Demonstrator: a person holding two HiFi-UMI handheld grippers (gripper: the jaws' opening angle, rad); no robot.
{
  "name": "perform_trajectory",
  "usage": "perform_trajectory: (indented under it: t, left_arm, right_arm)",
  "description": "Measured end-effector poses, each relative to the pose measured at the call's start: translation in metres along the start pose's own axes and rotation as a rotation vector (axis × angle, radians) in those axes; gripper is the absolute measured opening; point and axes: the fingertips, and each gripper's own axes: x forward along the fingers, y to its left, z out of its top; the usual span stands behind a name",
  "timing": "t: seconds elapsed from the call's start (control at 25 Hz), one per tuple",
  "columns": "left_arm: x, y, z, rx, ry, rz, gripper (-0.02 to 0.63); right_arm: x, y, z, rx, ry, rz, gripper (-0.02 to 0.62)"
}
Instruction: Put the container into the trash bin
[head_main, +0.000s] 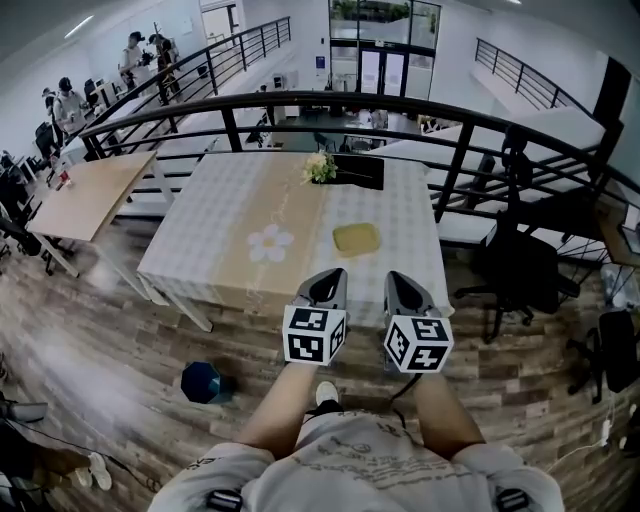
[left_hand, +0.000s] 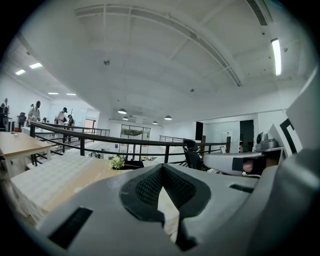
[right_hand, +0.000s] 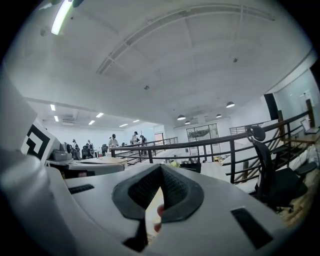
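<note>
A flat yellow-green container (head_main: 356, 238) lies on the checkered tablecloth of the table (head_main: 200, 240), right of a daisy print. Both grippers hover side by side just short of the table's near edge, pointing at it almost level. My left gripper (head_main: 331, 272) is shut with nothing in it, its pads meeting in a V (left_hand: 162, 167). My right gripper (head_main: 396, 276) is likewise shut and empty (right_hand: 161, 167). The container sits a little beyond and between them. A dark blue trash bin (head_main: 205, 382) stands on the wooden floor to the lower left, beside the person's legs.
A bunch of flowers (head_main: 320, 168) and a black tray (head_main: 360, 172) sit at the table's far end. A black railing (head_main: 300, 105) curves behind it. An office chair (head_main: 520, 270) stands to the right and a wooden desk (head_main: 90, 190) to the left, with people beyond.
</note>
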Motion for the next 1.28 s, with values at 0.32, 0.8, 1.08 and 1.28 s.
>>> perform_trajectory:
  t: [0.32, 0.8, 1.08, 1.28]
  left_arm:
    - [0.072, 0.064, 0.021, 0.010, -0.003, 0.007, 0.003]
    - [0.130, 0.142, 0.027, -0.013, 0.021, 0.033, 0.003]
    - [0.146, 0.165, 0.015, -0.041, 0.048, 0.061, 0.003]
    - [0.169, 0.170, 0.011, -0.048, 0.069, 0.079, 0.003]
  right_arm:
    - [0.094, -0.013, 0.010, 0.002, 0.002, 0.003, -0.008]
    - [0.199, -0.017, -0.001, 0.023, 0.077, 0.014, -0.008]
    - [0.233, -0.022, -0.015, 0.027, 0.133, 0.019, -0.008]
    - [0.256, -0.038, -0.023, 0.026, 0.163, 0.029, -0.008]
